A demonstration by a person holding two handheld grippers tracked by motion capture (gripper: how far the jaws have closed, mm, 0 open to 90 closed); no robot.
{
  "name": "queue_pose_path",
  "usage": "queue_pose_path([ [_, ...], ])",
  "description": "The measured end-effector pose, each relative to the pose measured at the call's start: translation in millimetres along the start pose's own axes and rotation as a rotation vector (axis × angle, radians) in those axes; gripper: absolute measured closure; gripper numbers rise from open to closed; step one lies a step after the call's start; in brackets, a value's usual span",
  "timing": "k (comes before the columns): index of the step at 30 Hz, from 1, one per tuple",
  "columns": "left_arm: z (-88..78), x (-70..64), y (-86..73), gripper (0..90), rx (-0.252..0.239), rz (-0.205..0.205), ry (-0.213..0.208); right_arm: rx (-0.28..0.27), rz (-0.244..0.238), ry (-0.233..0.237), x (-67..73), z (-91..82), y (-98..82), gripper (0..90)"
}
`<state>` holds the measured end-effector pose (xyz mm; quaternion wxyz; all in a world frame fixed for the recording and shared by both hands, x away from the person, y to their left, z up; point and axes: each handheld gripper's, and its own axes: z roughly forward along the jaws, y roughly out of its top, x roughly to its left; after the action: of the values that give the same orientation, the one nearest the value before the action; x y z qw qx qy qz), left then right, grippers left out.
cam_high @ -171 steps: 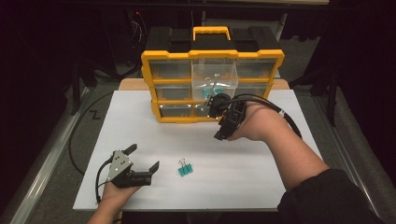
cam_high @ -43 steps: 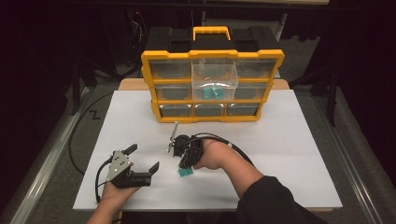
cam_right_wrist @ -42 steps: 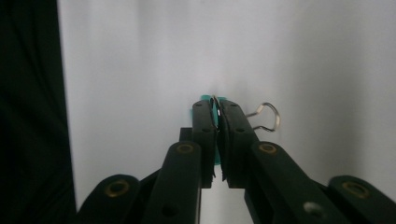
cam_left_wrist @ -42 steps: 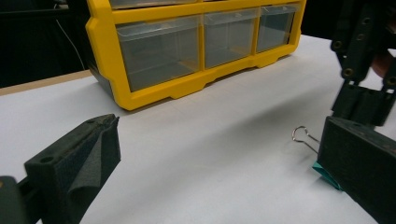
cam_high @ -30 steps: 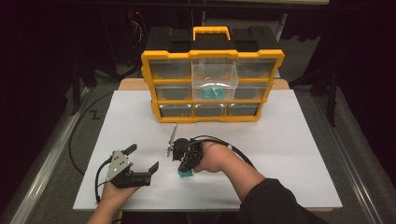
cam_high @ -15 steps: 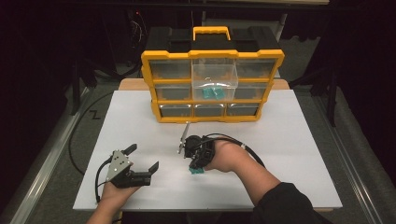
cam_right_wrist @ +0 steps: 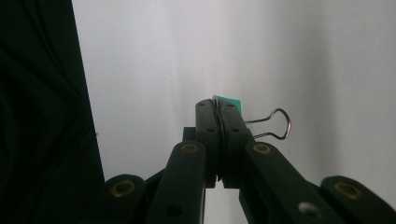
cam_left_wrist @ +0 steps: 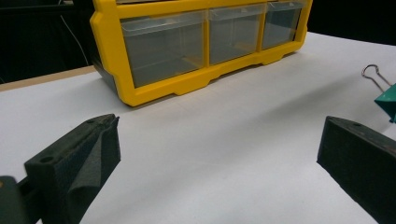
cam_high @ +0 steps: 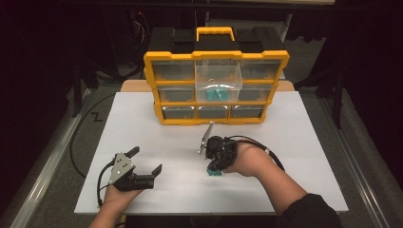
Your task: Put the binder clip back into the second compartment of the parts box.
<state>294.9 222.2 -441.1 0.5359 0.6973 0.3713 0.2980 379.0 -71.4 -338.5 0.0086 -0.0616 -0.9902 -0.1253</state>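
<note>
A teal binder clip (cam_high: 214, 173) with wire handles hangs just above the white mat (cam_high: 142, 128), a little right of centre. My right gripper (cam_high: 213, 167) points down and is shut on it. In the right gripper view the jaws are pressed together at the tip (cam_right_wrist: 218, 109), with the teal clip (cam_right_wrist: 230, 100) and a wire loop sticking out beside them. My left gripper (cam_high: 145, 160) rests open at the front left with nothing between its pads (cam_left_wrist: 74, 161). From the left gripper view the clip (cam_left_wrist: 387, 100) shows at the far right edge.
A yellow drawer organizer (cam_high: 216, 118) with a black top stands at the back of the mat. Its middle clear drawer (cam_high: 217, 78) is pulled out and holds teal clips (cam_high: 217, 95). The organizer's lower drawers (cam_left_wrist: 163, 46) face the left gripper. Dark floor surrounds the table.
My right gripper has moved to the right and slightly up, carrying the binder clip off its spot on the mat. The left gripper has stayed where it was.
</note>
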Motion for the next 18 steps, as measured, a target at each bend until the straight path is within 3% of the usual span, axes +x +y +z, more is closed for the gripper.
queue_pose_path([
  [18,-3.4,2.1,-0.8,0.3,-0.001,-0.002,0.013,-0.012,0.041,-0.014,-4.9,-10.7,-30.2,90.0],
])
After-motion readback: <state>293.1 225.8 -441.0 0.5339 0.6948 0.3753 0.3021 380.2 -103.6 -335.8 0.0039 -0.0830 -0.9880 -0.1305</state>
